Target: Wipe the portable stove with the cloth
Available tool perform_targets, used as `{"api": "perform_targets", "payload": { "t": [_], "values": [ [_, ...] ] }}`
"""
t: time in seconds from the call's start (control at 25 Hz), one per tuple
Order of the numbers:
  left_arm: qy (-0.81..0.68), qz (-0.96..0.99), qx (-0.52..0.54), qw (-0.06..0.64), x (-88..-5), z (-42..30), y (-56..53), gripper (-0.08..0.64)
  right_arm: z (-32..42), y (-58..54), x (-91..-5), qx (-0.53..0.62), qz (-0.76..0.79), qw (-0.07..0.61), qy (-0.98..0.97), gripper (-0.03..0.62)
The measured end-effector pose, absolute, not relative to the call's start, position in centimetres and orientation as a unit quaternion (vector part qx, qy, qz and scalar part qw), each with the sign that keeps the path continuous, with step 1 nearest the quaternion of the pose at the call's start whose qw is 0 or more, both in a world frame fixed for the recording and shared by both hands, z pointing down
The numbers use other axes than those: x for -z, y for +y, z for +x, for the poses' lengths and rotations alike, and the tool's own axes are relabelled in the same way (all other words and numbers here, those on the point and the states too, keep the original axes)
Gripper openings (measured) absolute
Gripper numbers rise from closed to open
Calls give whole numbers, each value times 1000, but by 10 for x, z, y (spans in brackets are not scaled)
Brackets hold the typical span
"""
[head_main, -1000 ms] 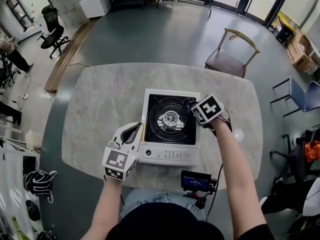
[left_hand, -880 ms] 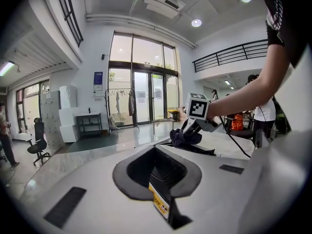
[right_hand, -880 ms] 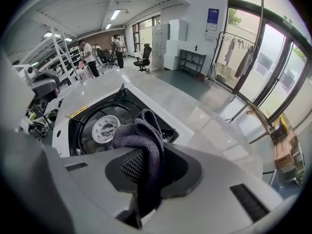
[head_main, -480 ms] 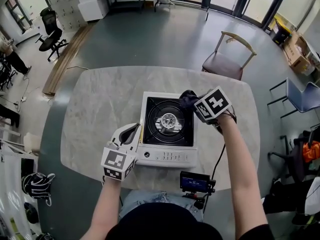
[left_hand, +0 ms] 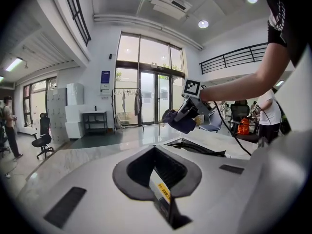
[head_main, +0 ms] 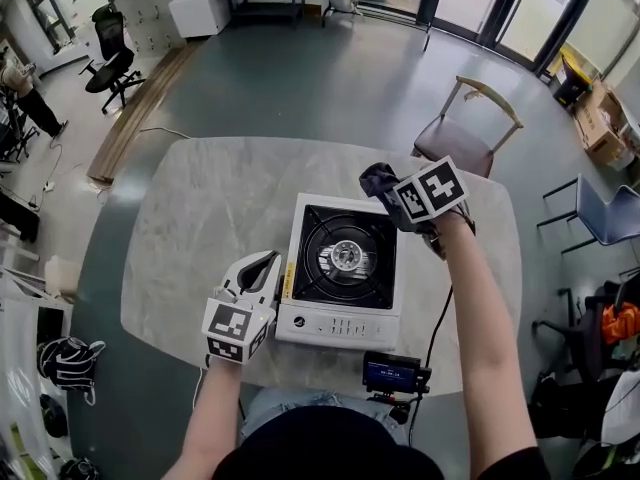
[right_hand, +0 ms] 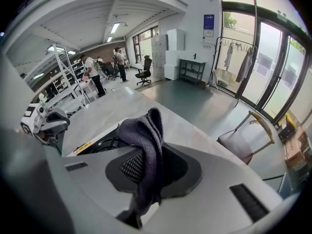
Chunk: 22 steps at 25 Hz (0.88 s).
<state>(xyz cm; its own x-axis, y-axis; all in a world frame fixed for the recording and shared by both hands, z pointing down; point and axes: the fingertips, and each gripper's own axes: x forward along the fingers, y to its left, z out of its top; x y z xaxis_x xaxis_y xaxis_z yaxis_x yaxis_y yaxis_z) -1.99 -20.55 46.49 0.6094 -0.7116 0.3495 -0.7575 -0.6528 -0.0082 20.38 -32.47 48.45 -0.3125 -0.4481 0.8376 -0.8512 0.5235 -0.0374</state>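
The portable stove [head_main: 340,314], white with a black top and a round burner [head_main: 346,257], stands in the middle of the marble table [head_main: 200,208]. My left gripper [head_main: 268,266] is shut on the stove's left edge; in the left gripper view its jaws [left_hand: 163,199] pinch the rim by a yellow label. My right gripper [head_main: 388,192] is shut on a dark cloth [head_main: 378,179], held in the air over the stove's far right corner. The cloth [right_hand: 145,140] hangs bunched between the jaws in the right gripper view, with the stove [right_hand: 97,144] below left.
A wooden chair [head_main: 466,118] stands beyond the table's far right side and a blue chair [head_main: 600,193] further right. A small device with a screen [head_main: 392,371] is fixed at the table's near edge. A cable [head_main: 438,318] runs along my right arm.
My right gripper has carried the cloth off the burner area, up and away toward the stove's far right corner. The left gripper has kept its hold on the stove's edge.
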Motion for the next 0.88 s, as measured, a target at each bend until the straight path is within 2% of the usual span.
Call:
{"api": "perform_targets", "payload": {
  "t": [0.2,0.48,0.88],
  "values": [
    [-416,891,-163,82,-471,-24,-215,11,190,-342,-501,-271,428,372,-778,72],
    [-424,886,-164,94,-479,-35,-220,11,190,-333,-551,-285,412,434,-749,72],
    [-422,887,-154,108,-484,-36,-227,11,178,-332,-567,-334,407,441,-726,69]
  ]
}}
